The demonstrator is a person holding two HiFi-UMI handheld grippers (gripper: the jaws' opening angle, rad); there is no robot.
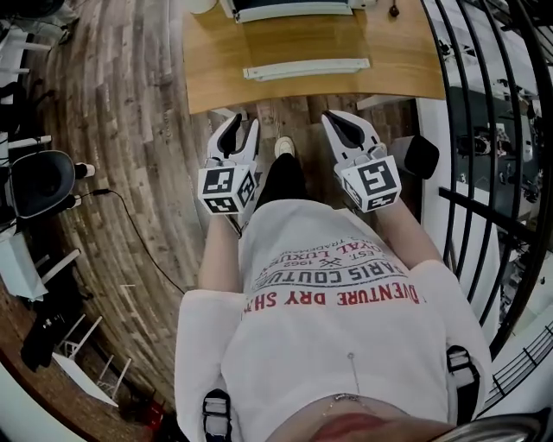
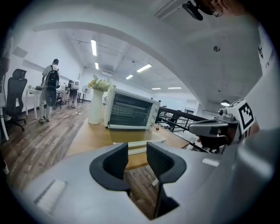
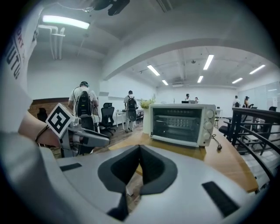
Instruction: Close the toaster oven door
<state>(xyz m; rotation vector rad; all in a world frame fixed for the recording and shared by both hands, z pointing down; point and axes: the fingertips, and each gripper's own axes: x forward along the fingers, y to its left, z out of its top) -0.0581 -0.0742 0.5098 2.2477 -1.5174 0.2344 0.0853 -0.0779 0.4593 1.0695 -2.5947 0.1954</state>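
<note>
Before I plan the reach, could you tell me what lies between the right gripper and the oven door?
In the head view, only bare table and floor lie between the right gripper and the open door.

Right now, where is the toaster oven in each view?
Head view: toaster oven at the top edge, centre, door folded down.
Left gripper view: toaster oven just left of centre.
Right gripper view: toaster oven right of centre.
Shared landmark: the wooden table it stands on.
</note>
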